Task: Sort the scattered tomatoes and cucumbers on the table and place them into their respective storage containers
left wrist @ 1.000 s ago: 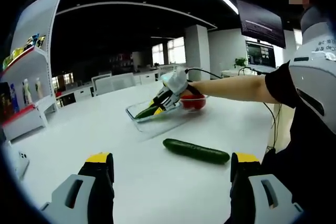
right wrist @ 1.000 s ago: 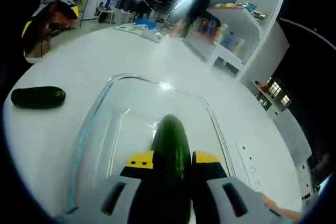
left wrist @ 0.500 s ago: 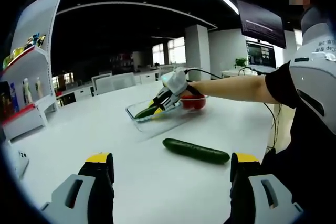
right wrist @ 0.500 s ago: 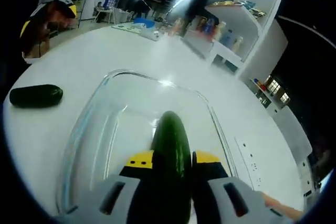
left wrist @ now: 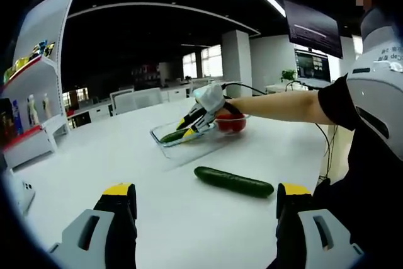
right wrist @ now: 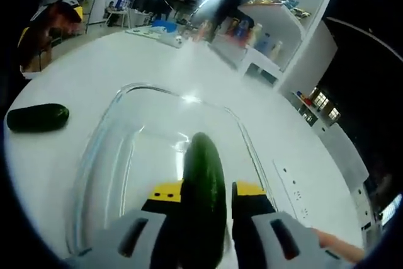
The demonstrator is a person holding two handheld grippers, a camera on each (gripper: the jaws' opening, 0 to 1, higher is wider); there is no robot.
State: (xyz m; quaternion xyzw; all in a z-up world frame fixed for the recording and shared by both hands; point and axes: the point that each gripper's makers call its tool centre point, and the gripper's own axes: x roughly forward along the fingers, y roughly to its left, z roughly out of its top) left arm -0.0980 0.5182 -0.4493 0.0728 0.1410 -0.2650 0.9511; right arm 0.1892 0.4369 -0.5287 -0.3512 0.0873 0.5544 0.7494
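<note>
1. while it lies between the yellow-tipped jaws of the right gripper (right wrist: 203, 194), the held cucumber (right wrist: 203, 187) points forward over the clear glass dish (right wrist: 107, 149); whether it touches the dish floor cannot be told.
2. from the left gripper view, the same right gripper (left wrist: 189, 126) reaches into the near end of the dish (left wrist: 162, 138), with the cucumber's (left wrist: 171, 135) dark tip low inside the rim.
3. just beyond the dish on its right sits a bowl of tomatoes (left wrist: 232, 123), partly behind the person's arm (left wrist: 283, 104).
4. a second cucumber (left wrist: 233, 181) lies flat on the white table (left wrist: 126, 155), nearer than the dish and well apart from it; in the right gripper view it (right wrist: 36, 118) is at the far left.
5. the left gripper (left wrist: 204, 203) hovers wide apart and empty above the near table.
6. white shelving with bottles (left wrist: 28, 108) stands at the left.
</note>
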